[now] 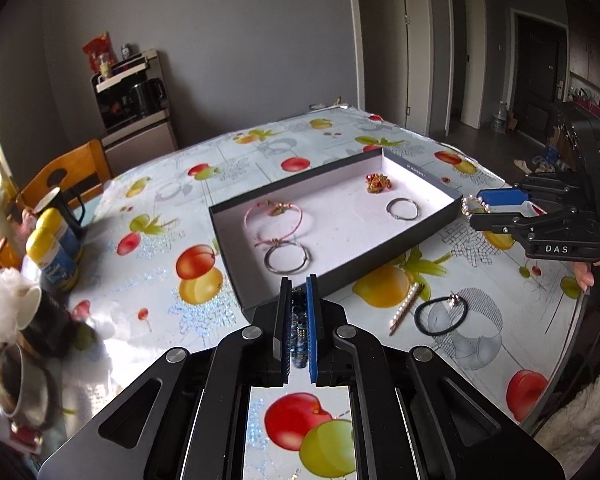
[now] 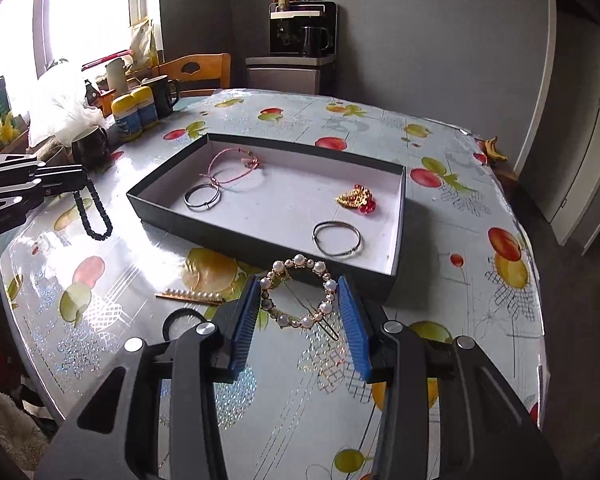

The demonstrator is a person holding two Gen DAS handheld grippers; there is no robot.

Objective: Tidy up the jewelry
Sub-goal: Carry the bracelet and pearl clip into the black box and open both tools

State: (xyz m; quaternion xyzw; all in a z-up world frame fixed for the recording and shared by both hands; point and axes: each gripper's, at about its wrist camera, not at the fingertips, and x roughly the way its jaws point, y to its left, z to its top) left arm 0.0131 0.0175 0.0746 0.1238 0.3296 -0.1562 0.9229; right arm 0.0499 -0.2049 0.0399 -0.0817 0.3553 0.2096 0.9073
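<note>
A dark shallow box (image 1: 340,268) (image 2: 260,240) with a white floor lies on the fruit-print table. In it are a pink cord bracelet (image 1: 274,218) (image 2: 232,168), two silver bangles (image 1: 287,258) (image 1: 402,209) (image 2: 337,239) and a gold-and-red brooch (image 1: 377,183) (image 2: 358,198). My left gripper (image 1: 299,286) is shut on a dark beaded bracelet (image 1: 299,320) that hangs below it (image 2: 94,216), held above the table just before the box. My right gripper (image 2: 298,294) is shut on a round pearl hair clip (image 2: 300,292) (image 1: 474,207), held above the table by the box's near right corner.
A pearl bar clip (image 1: 406,307) (image 2: 190,296) and a black hair tie (image 1: 440,316) (image 2: 182,322) lie on the table in front of the box. Mugs, yellow-capped bottles (image 1: 54,248) (image 2: 134,114) and clutter crowd the table's left side. A wooden chair (image 2: 196,72) stands behind.
</note>
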